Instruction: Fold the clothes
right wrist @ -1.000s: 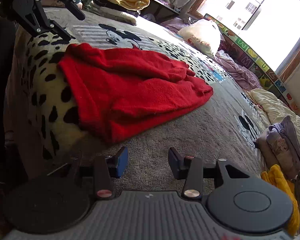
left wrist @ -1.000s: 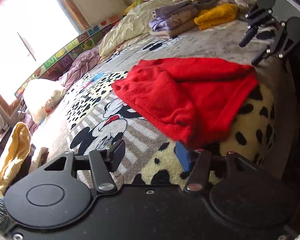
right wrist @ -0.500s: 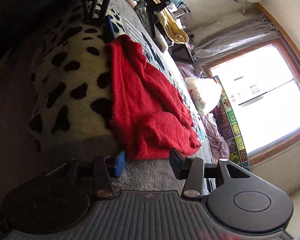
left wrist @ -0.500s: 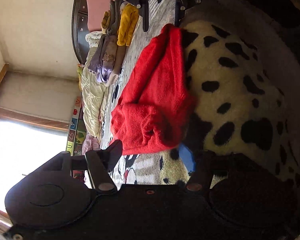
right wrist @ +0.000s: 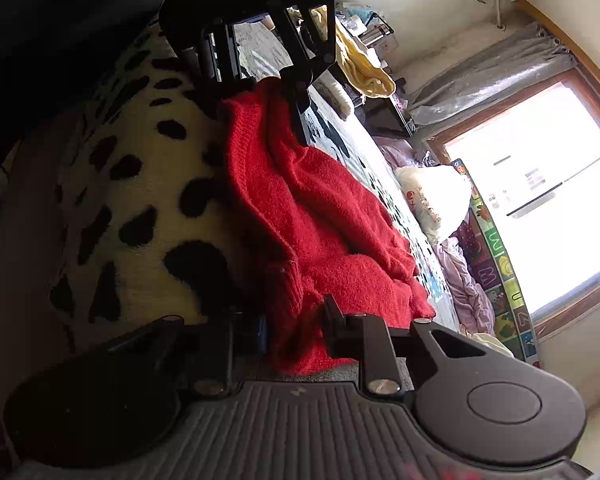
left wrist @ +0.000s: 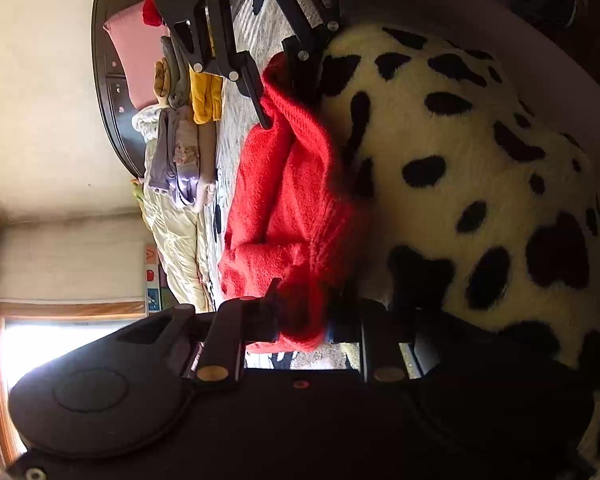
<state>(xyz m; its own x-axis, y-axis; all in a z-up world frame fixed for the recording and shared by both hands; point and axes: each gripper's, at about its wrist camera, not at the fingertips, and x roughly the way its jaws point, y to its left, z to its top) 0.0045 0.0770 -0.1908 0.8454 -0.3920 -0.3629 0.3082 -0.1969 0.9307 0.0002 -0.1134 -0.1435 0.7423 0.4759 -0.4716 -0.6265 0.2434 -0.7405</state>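
Left wrist, both claws (left wrist: 300,326) (right wrist: 294,334) gripping red sweater (left wrist: 288,200) (right wrist: 320,240)

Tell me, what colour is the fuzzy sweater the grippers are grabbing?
Bright red. The sweater shows best in the right wrist view, lying beside the black-spotted cream blanket.

sweater (left wrist: 288,200) on blanket (left wrist: 480,160) | folded clothes (left wrist: 184,144) behind

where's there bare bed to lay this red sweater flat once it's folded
Free: the spotted blanket beside the red sweater, and the grey patterned strip between the sweater and the folded clothes stack. Crowded: that stack, and the window side with the white bag. Both hand-held grippers, left and right, grip the sweater.
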